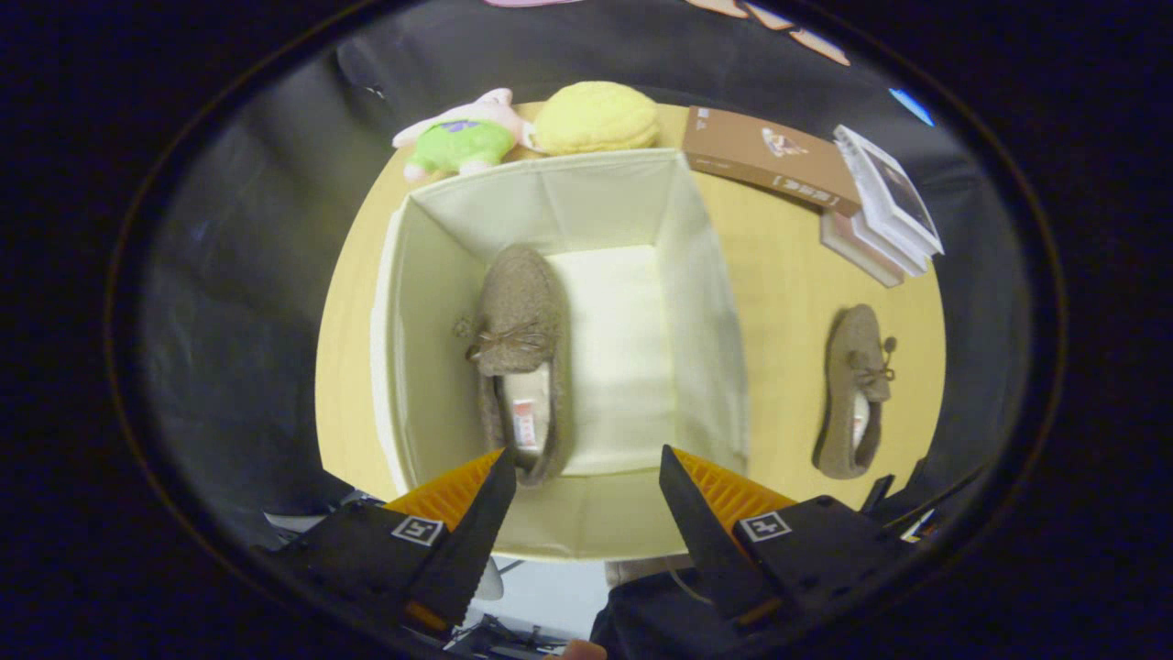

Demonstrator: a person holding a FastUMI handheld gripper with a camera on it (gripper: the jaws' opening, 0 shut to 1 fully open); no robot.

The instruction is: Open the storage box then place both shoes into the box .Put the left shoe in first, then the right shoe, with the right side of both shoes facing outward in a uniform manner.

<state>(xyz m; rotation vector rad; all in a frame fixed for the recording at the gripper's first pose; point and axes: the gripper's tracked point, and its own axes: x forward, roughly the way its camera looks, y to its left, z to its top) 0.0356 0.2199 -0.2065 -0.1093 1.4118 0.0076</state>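
Risk from here lies mostly with the second shoe (854,396), which sits on the surface (779,302) to the right of the storage box (706,302), well apart from its right wall, toe pointing away and heel toward the gripper (586,477); the jaws are released, spread wide with nothing between them, hovering above the near rim of the box. The first shoe (520,353) already lies inside the box against its left wall, leaving the right half of the floor free. A likely slip, in my judgement, is a weak pinch on the soft, floppy upper of the second shoe, letting it sag or twist so that it lands facing the wrong way and breaks the uniform orientation. Another is catching the box's right wall while carrying the shoe over it; the fabric wall looks light and could fold inward or shove the box. Dropping the shoe onto the first one would also crowd the pair. Beyond the box's far wall rest a green and pink plush toy (458,139) and a yellow plush (596,117); past its far right corner lie a brown book (768,158) and a stack of books (884,206). None blocks the path from the box to the second shoe
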